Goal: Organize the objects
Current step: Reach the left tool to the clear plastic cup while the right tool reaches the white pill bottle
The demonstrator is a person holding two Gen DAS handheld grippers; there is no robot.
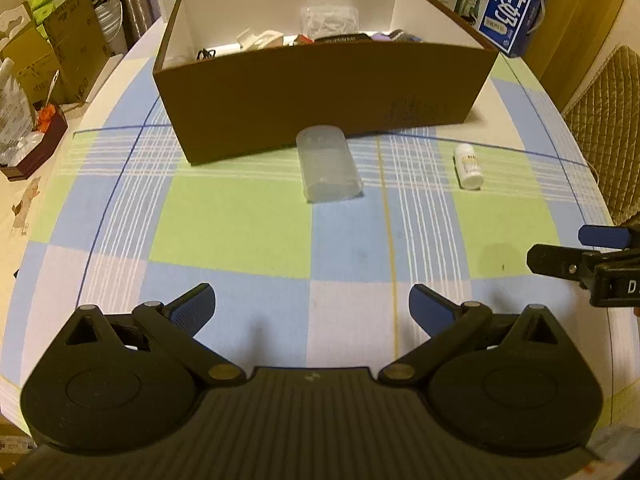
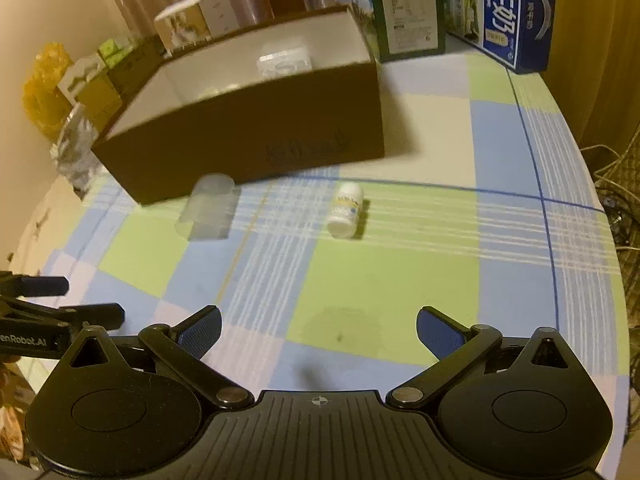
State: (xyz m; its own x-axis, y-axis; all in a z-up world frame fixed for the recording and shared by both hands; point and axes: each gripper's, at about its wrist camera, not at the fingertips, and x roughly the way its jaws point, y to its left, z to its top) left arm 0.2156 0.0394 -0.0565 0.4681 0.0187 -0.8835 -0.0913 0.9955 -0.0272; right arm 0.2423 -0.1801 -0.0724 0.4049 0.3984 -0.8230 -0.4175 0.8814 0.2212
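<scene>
Lying on its side just in front of the brown cardboard box (image 1: 320, 100), a translucent, frosted plastic container (image 1: 328, 164) with rounded edges is resting on the surface (image 1: 232, 232), which is wearing a smooth checked cloth of pale green, blue and white squares crossed by thin white stripes. Near it, to its right and apart from it, a small white plastic bottle (image 1: 468, 168) with a yellowish label is also lying on its side. The box is showing matte brown outer walls and a plain white lining, and it is sitting open at the top. The left hand-held gripper (image 1: 312, 312) is hovering low over the cloth with its blue, finely ribbed pads (image 1: 192, 312) spread wide and nothing between them; the right hand-held gripper (image 2: 318, 334) is likewise released and empty, its own blue pads (image 2: 440, 336) standing far apart. The left wrist view is looking over the box's front wall and showing a jumble of small items inside, among them a clear crinkled packet (image 1: 330, 20); it is also catching the right tool's black tip at its right edge. The right wrist view, somewhat blurred, is showing the box from its right corner with mostly bare white interior visible, a blue and white milk carton (image 2: 516, 16) standing behind it, and a faint dark stain (image 2: 340, 336) on a green square just ahead of the fingers.
</scene>
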